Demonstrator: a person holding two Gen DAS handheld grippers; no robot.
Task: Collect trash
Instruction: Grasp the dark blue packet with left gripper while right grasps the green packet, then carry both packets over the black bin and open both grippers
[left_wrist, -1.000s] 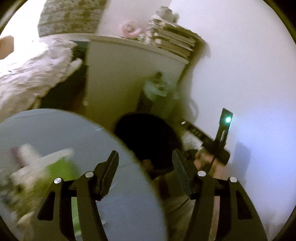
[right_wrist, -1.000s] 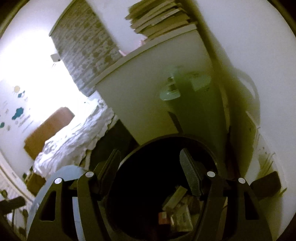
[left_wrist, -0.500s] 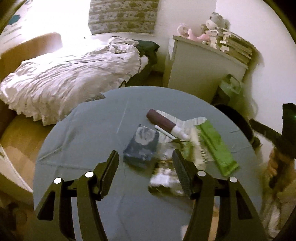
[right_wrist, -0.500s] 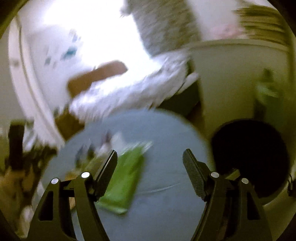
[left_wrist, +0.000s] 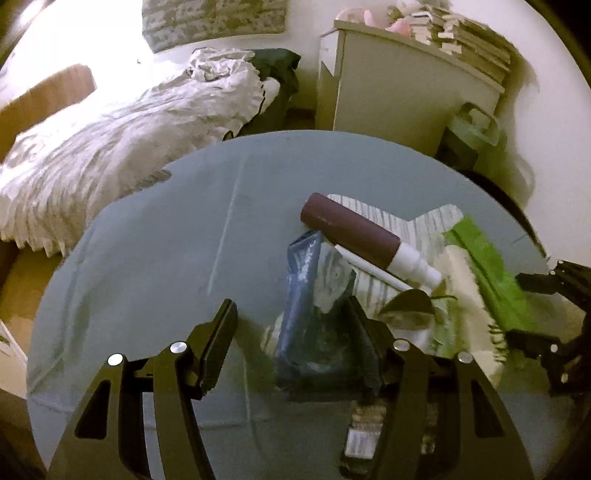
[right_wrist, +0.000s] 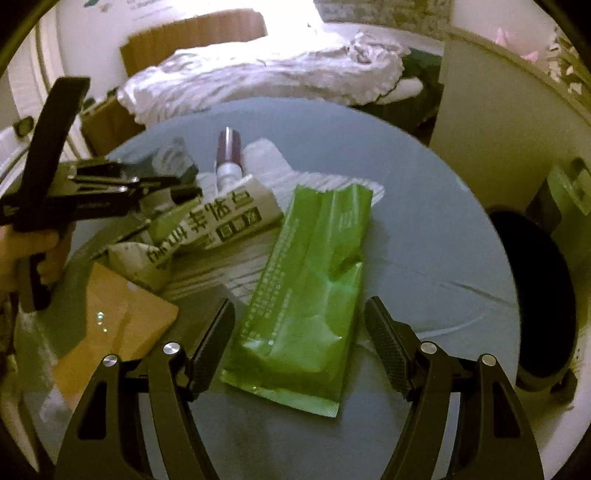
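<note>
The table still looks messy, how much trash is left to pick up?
Lots is left. Both grippers are empty. The right gripper, its jaws closing, hangs over the green wrapper, not yet pinching it. The left gripper is open above the blue packet. The brown tube, white tube and tan card still lie on the table. The black bin waits beside it.

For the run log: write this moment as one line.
left gripper: open over blue pouch | right gripper: closing, green wrapper between jaws, ungripped
</note>
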